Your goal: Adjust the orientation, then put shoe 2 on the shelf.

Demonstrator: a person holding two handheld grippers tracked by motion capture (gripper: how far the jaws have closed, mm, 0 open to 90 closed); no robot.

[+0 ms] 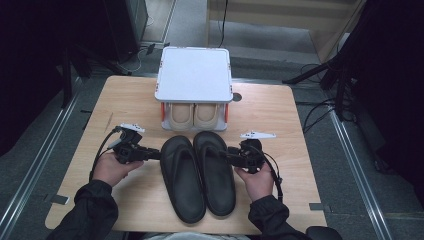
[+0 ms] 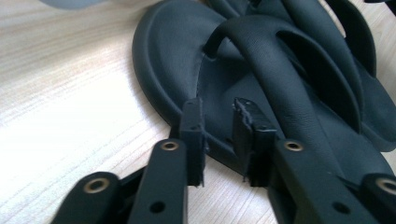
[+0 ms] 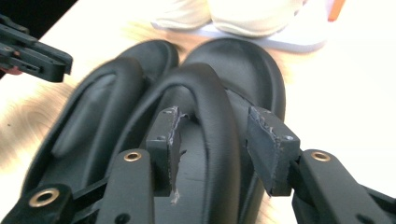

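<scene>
Wooden table [image 1: 125,95] | white rack [image 1: 194,75]: beige shoes [image 1: 192,116] | black sandals [image 1: 197,172] outside

My left gripper [image 1: 150,154] and right gripper [image 1: 229,156] are matte black, each trailing a black cable [image 1: 99,155] and topped by a pale grey three-cornered plate [image 1: 132,128]. Up close, I see flat black linkage bars with brass-ringed rivet holes, and black rubbery pads [image 3: 272,145] whose edges look chipped and frayed. The person's sleeves [image 1: 90,212] are black with gathered cuffs.
</scene>
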